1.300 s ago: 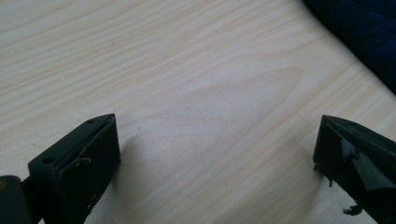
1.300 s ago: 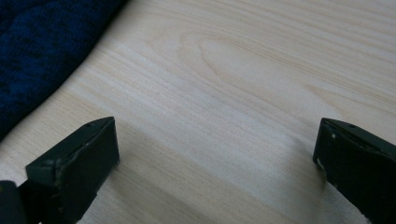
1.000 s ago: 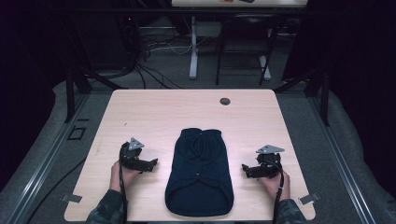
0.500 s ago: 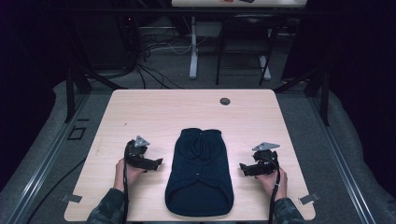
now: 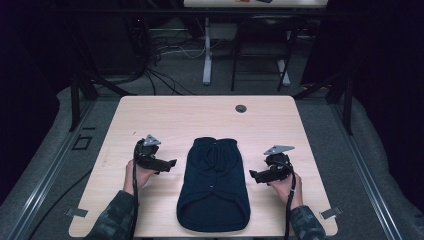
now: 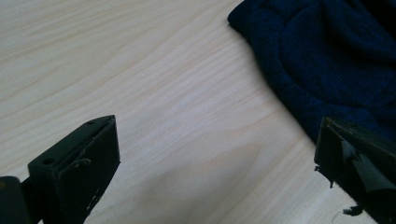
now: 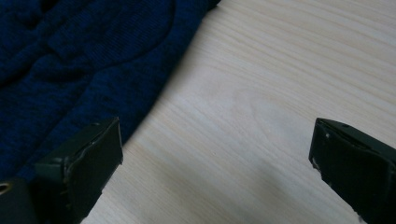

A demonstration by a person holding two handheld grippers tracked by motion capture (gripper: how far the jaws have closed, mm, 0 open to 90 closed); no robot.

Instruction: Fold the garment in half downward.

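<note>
both hand-held grippers, left (image 5: 170, 163) and right (image 5: 254, 175), have closed in on the navy sweater (image 5: 214, 182), jaws wide open, empty.

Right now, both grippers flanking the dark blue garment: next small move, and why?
Probably ease both inward to the garment's side edges. The left gripper and right gripper sit open on either side of it, jaws pointing at it, holding nothing. In each gripper view the knit edge lies just at one jaw, bare table between the jaws, so a short advance should bring fabric between them.

A pale wooden table (image 5: 165, 117) has a small dark round hole (image 5: 241, 108) near its far edge.
</note>
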